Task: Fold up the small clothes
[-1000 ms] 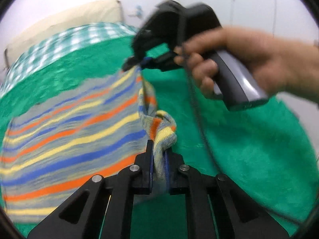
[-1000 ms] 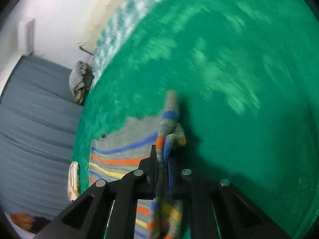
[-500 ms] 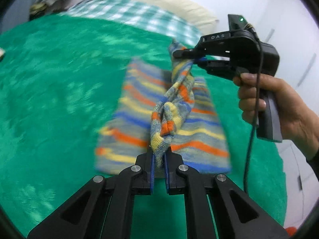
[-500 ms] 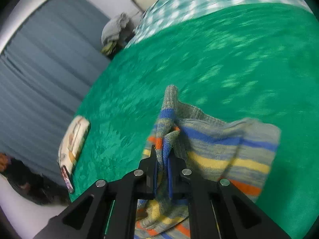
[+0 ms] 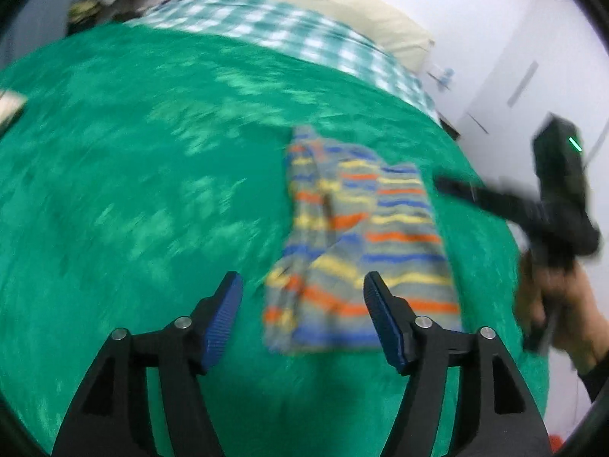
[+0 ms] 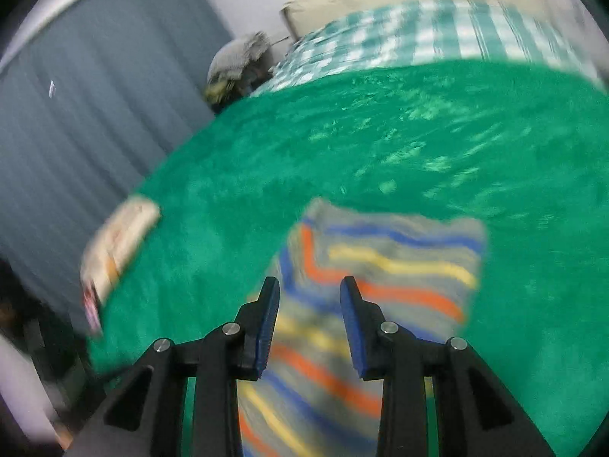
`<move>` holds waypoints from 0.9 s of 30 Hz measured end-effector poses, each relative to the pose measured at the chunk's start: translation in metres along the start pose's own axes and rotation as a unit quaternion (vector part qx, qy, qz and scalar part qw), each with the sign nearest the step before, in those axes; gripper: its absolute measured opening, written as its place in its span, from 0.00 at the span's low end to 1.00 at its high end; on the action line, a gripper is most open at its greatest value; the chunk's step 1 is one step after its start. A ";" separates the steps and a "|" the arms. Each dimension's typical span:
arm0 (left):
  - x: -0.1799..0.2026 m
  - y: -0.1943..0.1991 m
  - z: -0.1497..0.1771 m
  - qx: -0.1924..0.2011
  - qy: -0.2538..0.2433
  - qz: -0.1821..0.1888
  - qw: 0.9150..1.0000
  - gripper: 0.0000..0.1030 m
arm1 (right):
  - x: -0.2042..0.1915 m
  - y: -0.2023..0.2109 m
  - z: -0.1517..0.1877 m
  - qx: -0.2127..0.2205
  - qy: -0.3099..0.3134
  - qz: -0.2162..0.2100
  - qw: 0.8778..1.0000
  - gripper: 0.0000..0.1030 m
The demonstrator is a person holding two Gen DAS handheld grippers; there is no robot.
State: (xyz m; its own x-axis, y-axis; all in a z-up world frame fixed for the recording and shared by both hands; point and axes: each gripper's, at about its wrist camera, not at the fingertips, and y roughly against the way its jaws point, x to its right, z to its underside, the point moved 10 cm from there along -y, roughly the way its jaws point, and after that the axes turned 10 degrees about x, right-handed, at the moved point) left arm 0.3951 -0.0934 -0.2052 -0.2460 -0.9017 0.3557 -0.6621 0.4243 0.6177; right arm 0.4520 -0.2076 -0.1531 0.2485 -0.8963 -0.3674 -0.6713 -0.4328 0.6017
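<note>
A small grey knit garment (image 5: 361, 243) with blue, yellow and orange stripes lies folded on the green fuzzy blanket (image 5: 152, 190). My left gripper (image 5: 302, 297) is open and empty, just above the garment's near edge. My right gripper (image 6: 308, 297) is open and empty over the garment (image 6: 380, 289). The right gripper also shows in the left wrist view (image 5: 475, 194), off the garment's right side, held by a hand. Both views are motion-blurred.
A green-and-white checked sheet (image 5: 304, 34) and a cream pillow (image 5: 342, 3) lie at the bed's far end. A flat cream packet (image 6: 118, 236) lies at the blanket's left edge. Grey curtains (image 6: 76, 114) hang beyond. A bundle of clothes (image 6: 239, 57) sits by the bed's corner.
Both grippers have opened and let go of the striped garment, which has dropped flat onto the blanket. Both grippers have drawn back from it.
</note>
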 end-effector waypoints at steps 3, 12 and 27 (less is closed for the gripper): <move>0.011 -0.048 -0.016 -0.019 -0.032 -0.021 0.999 0.68 | -0.014 0.025 0.049 -0.034 0.069 0.005 0.997 0.33; 0.004 -0.097 -0.023 -0.083 0.016 0.013 0.996 0.42 | -0.020 0.019 0.132 -0.066 0.087 0.023 0.994 0.37; -0.019 -0.064 -0.040 -0.059 0.004 0.012 0.998 0.85 | -0.009 0.054 0.095 -0.009 0.021 0.037 0.999 0.88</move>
State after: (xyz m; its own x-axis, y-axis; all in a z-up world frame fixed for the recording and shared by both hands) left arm 0.4699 -0.1000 -0.2236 -0.2541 -0.8908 0.3766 -0.5679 0.4526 0.6875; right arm 0.3470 -0.2134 -0.1841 0.2278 -0.9290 -0.2915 -0.6764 -0.3664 0.6389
